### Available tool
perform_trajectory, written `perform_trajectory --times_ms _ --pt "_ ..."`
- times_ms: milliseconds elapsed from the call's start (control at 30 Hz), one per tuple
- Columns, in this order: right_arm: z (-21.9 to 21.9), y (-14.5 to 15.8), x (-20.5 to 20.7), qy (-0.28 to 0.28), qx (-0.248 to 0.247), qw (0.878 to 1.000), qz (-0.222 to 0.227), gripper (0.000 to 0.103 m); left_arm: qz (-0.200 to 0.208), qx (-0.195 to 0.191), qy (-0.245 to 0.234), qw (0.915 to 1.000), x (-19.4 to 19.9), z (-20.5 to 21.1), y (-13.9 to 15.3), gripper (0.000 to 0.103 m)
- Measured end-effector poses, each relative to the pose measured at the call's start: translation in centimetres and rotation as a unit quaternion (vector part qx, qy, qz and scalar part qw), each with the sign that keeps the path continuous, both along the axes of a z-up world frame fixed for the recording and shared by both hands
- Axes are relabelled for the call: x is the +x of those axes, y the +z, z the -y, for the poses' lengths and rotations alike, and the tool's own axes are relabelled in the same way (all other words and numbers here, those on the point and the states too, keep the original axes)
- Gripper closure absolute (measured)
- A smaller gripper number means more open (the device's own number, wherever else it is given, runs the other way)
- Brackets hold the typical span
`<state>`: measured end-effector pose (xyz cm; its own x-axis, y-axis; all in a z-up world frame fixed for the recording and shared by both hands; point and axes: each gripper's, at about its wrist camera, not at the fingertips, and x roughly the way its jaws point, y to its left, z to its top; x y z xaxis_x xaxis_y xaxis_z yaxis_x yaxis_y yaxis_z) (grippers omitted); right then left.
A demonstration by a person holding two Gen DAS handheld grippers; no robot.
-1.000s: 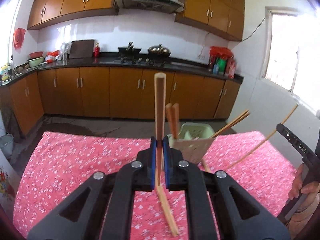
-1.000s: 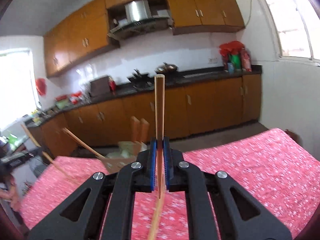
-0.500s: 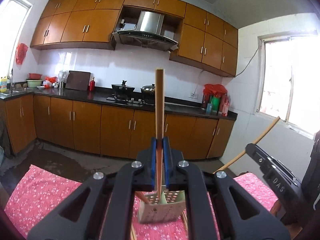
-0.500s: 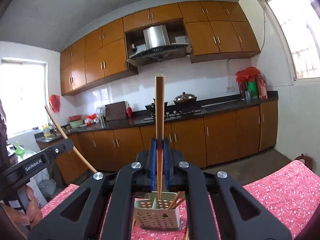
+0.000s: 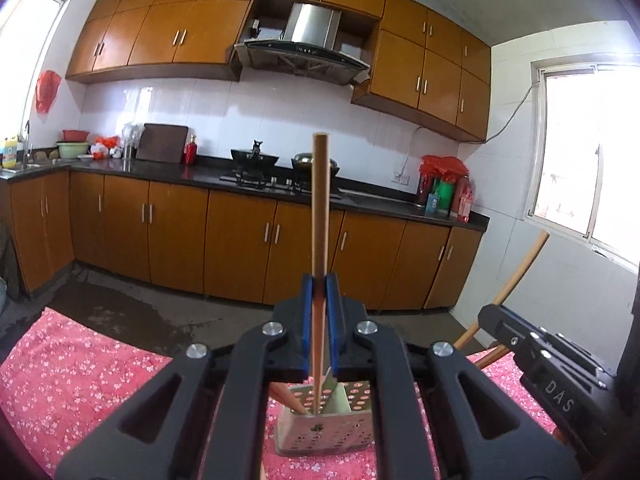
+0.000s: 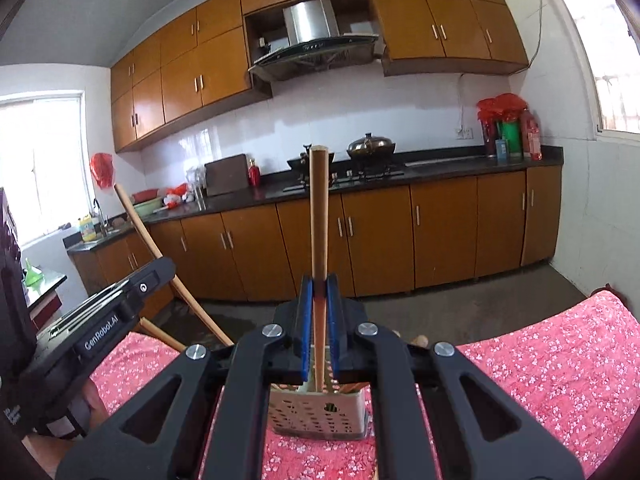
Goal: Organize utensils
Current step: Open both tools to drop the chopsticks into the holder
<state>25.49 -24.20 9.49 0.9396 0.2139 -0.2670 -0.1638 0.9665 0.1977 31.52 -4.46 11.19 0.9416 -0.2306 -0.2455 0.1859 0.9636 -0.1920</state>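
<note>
My left gripper (image 5: 319,292) is shut on a wooden chopstick (image 5: 321,200) held upright, its lower end inside the pale perforated utensil holder (image 5: 326,432) on the red floral tablecloth (image 5: 80,380). My right gripper (image 6: 319,292) is shut on another wooden chopstick (image 6: 319,208), also upright, its lower end in the same holder (image 6: 320,416). Other chopsticks (image 5: 290,398) lean in the holder. The right gripper shows at the right of the left wrist view (image 5: 552,364); the left gripper shows at the left of the right wrist view (image 6: 96,332).
Beyond the table's far edge (image 6: 560,316) is a wet concrete floor, then brown kitchen cabinets (image 5: 240,236) with a stove and pots (image 6: 370,146) on the counter. A window (image 5: 592,152) is on the right wall.
Both grippers have come in over the holder and tilted level, and the lower ends of both chopsticks have gone down into it. The holder now sits low between the fingers.
</note>
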Motion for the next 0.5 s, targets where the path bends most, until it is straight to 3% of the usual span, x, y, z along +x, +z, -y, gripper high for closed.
perform_trajectory --times_ms 100,167,200,267,500 --pt "0.3 -0.2 0.3 -0.002 0.000 1.000 -0.012 0.094 -0.008 0.002 0.006 0.9999 0.0 -0.5 0.1 0.079" --pt "0.5 -0.1 0.3 -0.006 0.001 1.000 -0.014 0.092 -0.008 0.003 0.008 0.9999 -0.4 -0.7 0.2 0.077" --pt "0.6 0.0 0.2 -0.008 0.001 1.000 -0.014 0.088 -0.008 0.002 0.007 0.9999 -0.6 -0.9 0.4 0.074" --pt "0.9 0.5 -0.3 -0.012 0.002 1.000 -0.005 0.070 -0.008 0.002 0.010 0.9999 -0.9 -1.2 0.8 0.069" --pt "2.6 2.6 -3.6 -0.032 0.000 0.999 0.020 0.069 -0.014 0.006 0.029 0.9995 -3.1 -2.8 2.1 0.064"
